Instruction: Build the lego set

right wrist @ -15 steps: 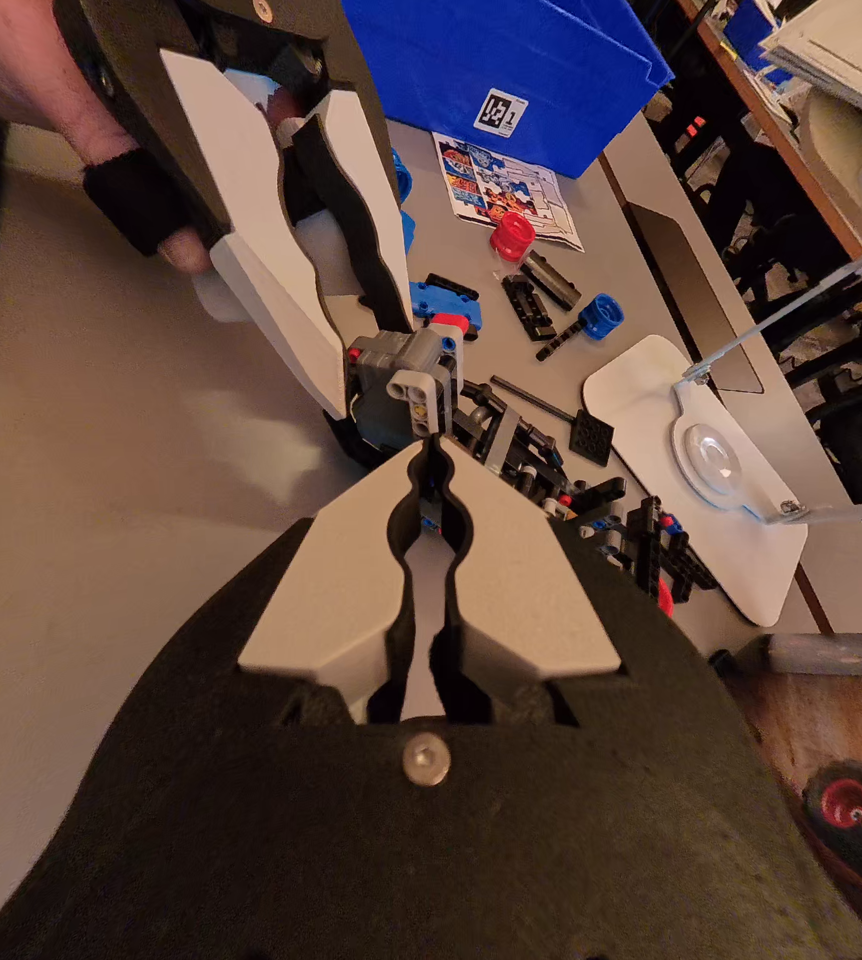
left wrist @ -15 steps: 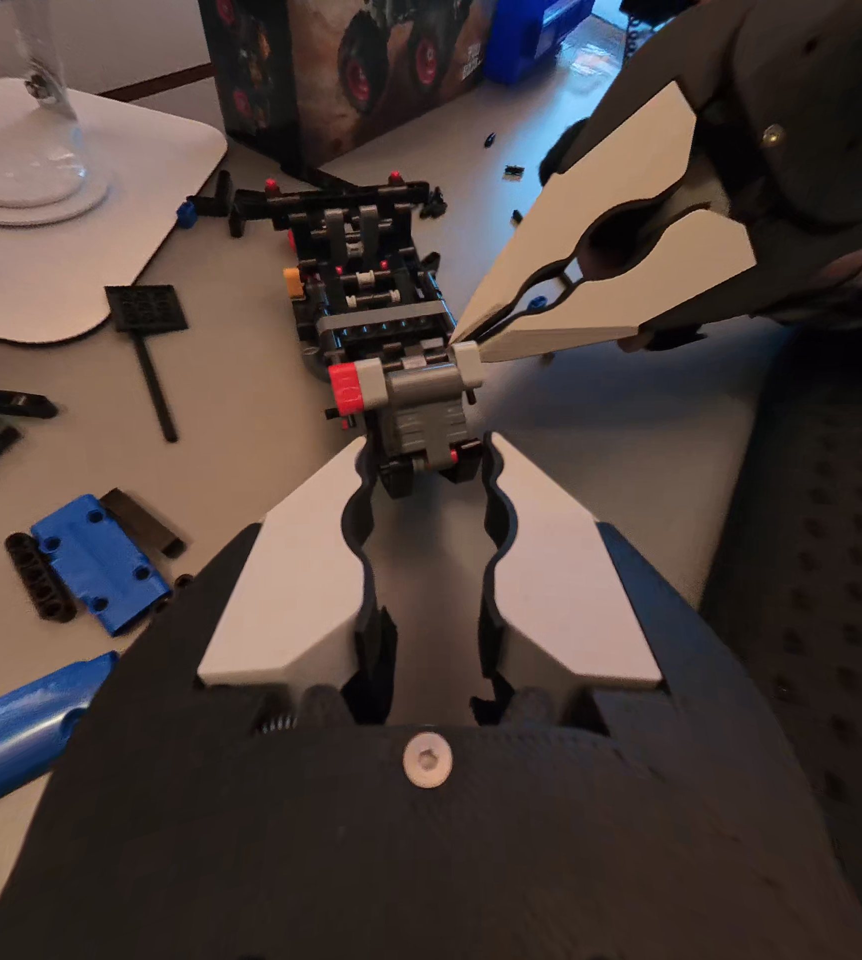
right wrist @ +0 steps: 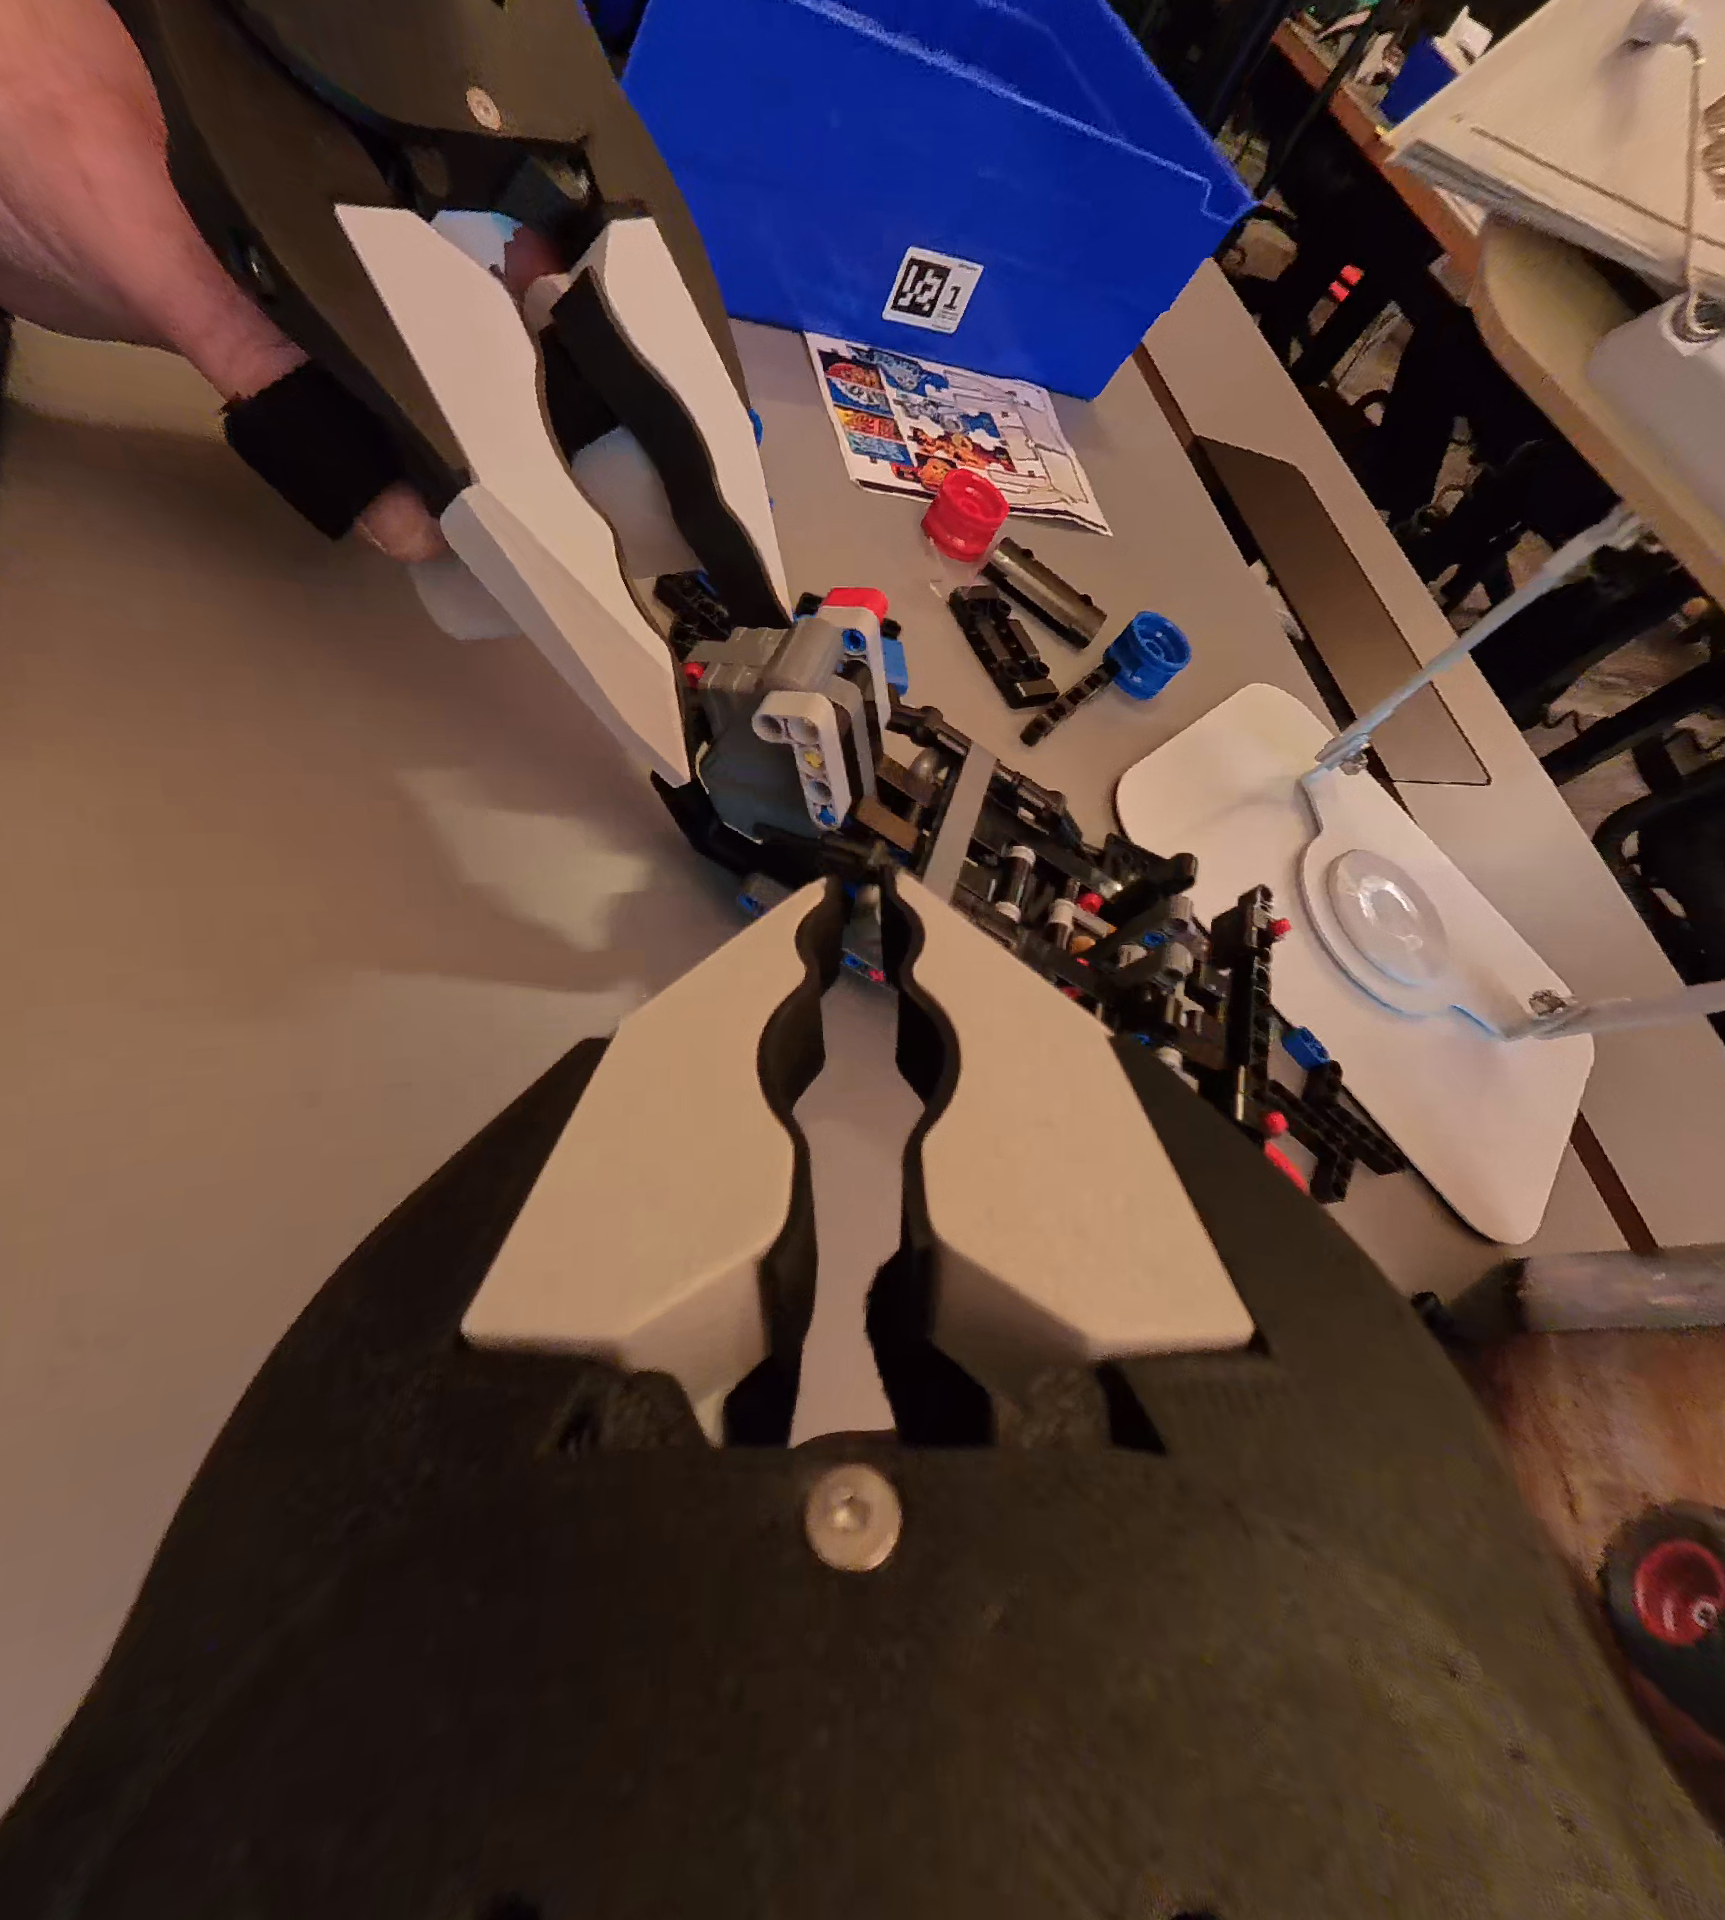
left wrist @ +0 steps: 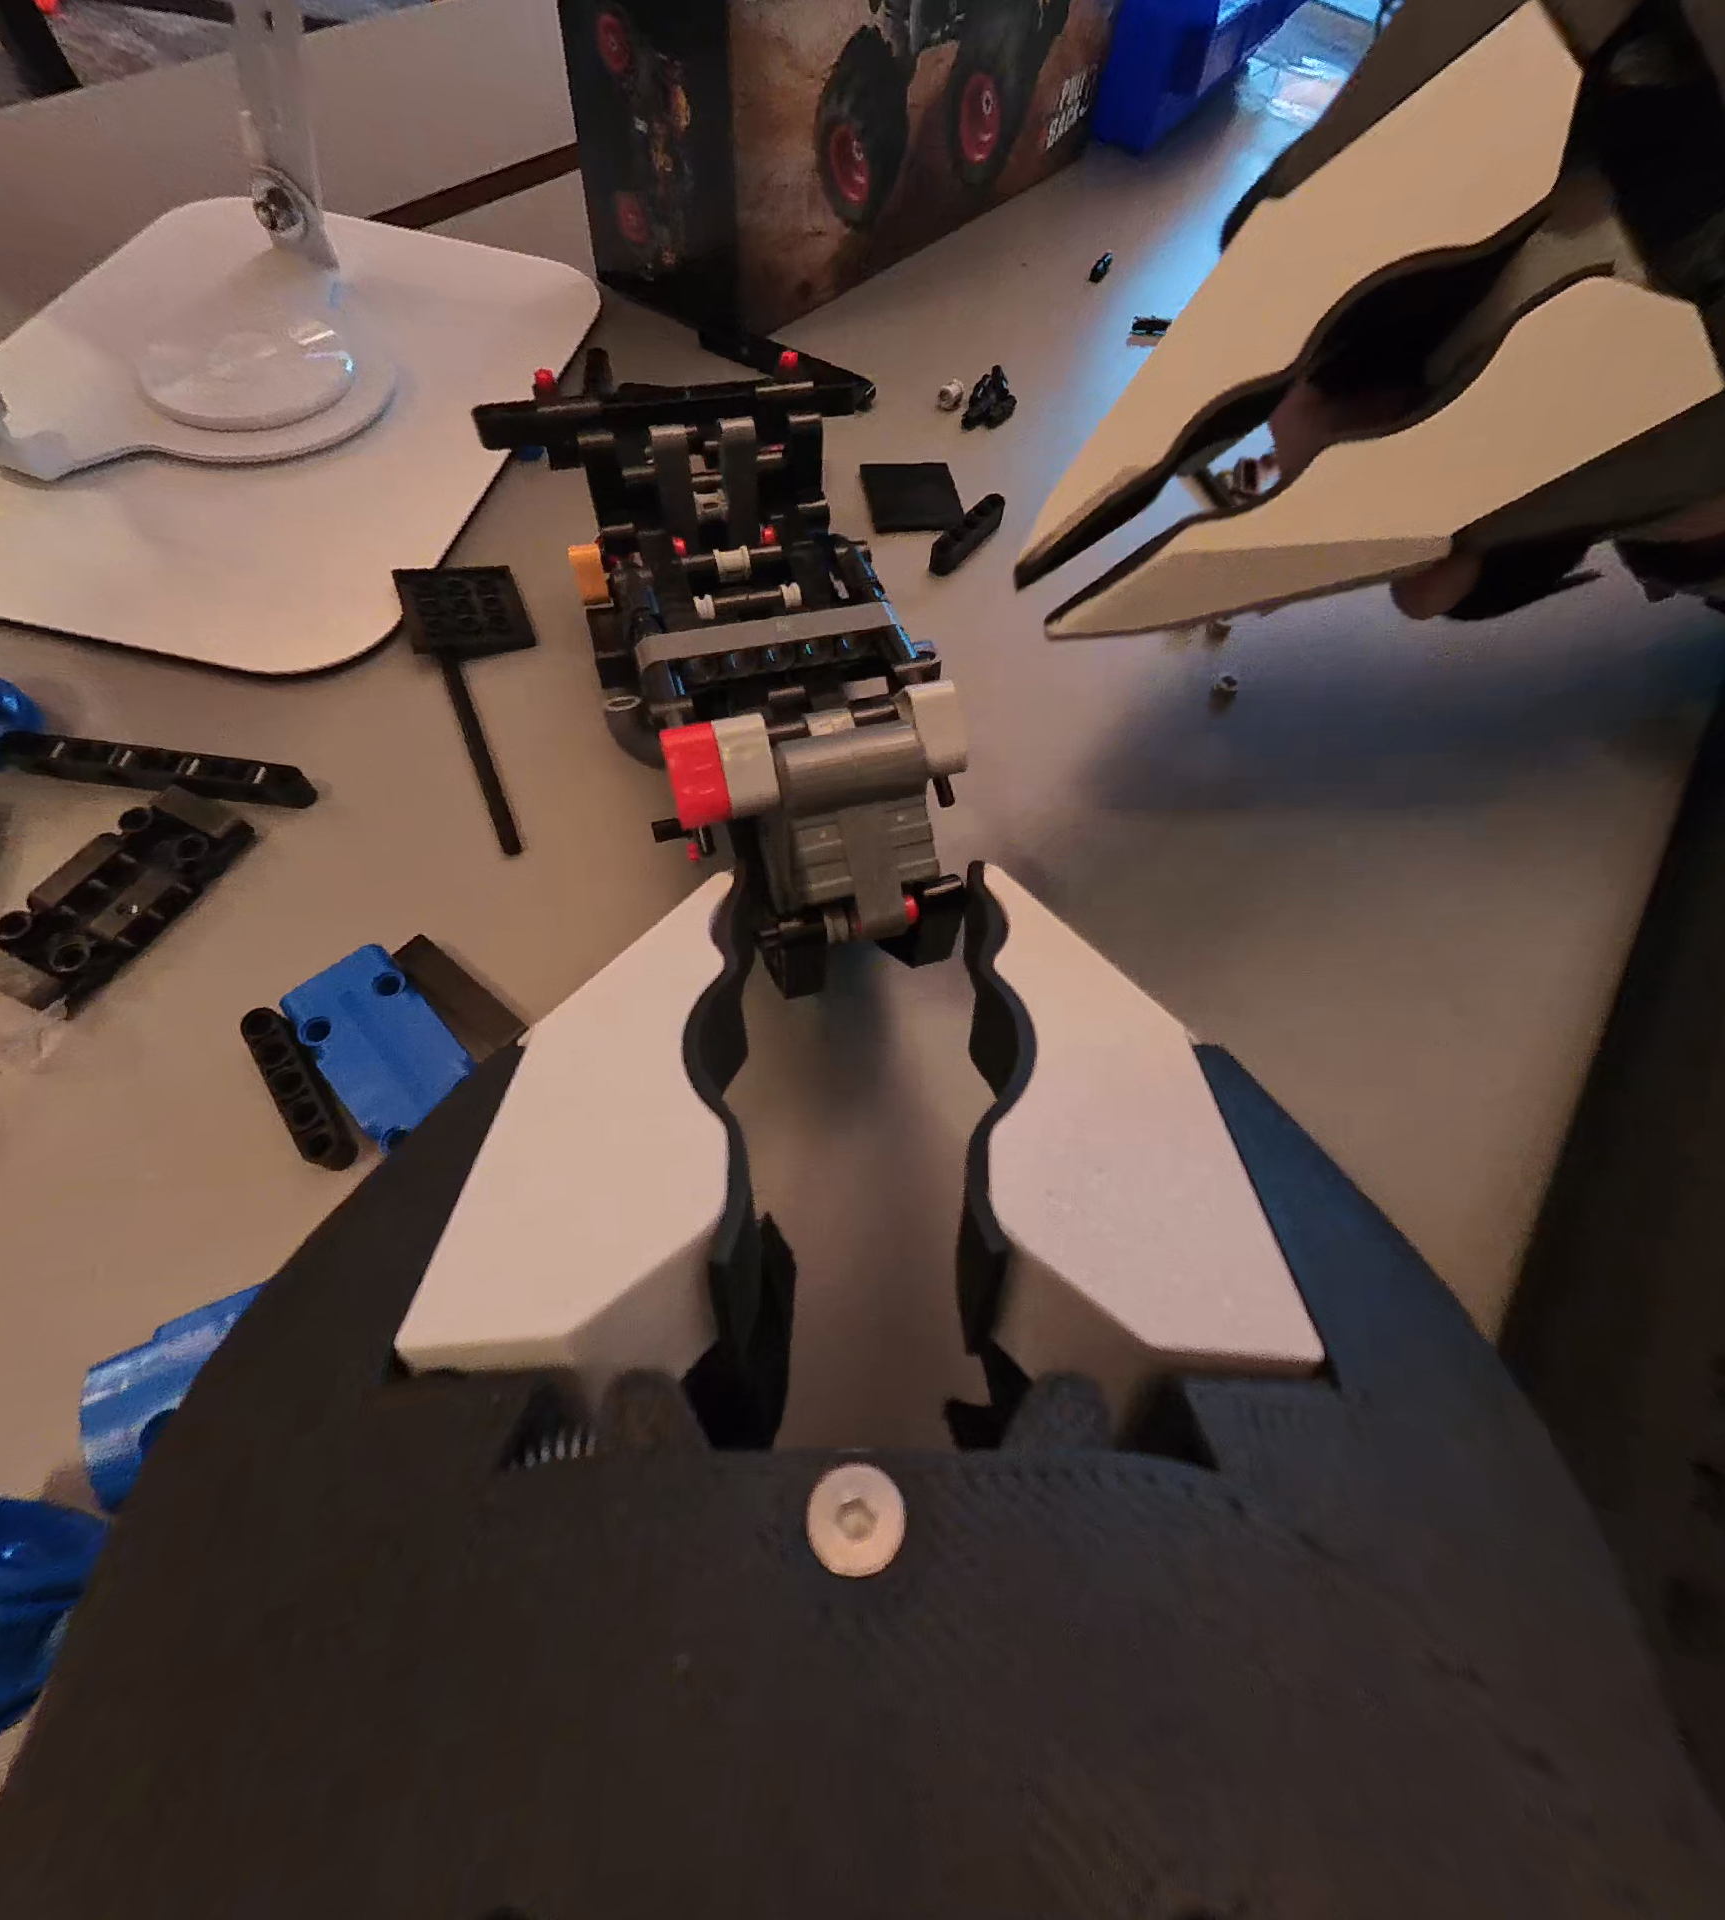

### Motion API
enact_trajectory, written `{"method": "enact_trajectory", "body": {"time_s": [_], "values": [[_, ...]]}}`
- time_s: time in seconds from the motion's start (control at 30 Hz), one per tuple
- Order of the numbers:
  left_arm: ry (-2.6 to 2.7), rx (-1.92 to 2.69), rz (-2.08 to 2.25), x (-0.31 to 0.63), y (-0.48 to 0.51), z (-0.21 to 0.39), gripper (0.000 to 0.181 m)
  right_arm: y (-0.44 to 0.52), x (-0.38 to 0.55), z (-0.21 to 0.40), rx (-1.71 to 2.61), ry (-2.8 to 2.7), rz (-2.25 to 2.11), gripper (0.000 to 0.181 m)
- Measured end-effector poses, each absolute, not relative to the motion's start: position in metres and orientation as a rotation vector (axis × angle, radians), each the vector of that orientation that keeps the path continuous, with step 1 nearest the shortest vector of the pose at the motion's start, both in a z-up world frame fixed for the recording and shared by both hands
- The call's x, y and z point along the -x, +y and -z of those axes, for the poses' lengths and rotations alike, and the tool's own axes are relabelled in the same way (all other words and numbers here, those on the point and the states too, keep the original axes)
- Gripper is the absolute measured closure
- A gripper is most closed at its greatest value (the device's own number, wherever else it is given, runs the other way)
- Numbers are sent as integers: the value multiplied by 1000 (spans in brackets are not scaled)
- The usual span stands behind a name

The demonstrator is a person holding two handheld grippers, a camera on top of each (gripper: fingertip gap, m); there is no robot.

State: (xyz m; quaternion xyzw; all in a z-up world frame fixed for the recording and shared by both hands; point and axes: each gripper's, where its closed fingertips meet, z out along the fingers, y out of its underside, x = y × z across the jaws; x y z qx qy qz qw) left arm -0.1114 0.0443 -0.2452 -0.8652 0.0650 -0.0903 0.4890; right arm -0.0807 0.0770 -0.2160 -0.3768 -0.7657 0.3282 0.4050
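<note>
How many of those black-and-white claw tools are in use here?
2. The left gripper has its fingers either side of the lego truck frame's near end; the right gripper hangs beside the frame, clear of it.

Grey table (left wrist: 1253, 935) carries lego chassis (left wrist: 754, 644), loose bricks, box (left wrist: 816, 135), white board (left wrist: 214, 499).

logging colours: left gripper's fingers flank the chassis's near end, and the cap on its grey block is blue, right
Not blue: the cap on the grey block is red, as the left wrist view shows. The left gripper does flank the chassis at its near end.
</note>
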Motion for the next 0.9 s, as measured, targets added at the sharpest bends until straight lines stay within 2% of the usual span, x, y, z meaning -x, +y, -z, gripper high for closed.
{"method": "enact_trajectory", "body": {"time_s": [0.27,0.5,0.9], "values": [[141,2096,166,120,42,245,135,99,66,208,985,-1894,-838,174],[133,2093,123,125,40,245,141,112,62,204,998,-1872,-830,173],[97,2074,67,136,37,240,138,116,61,213,996,-1899,-788,171]]}}
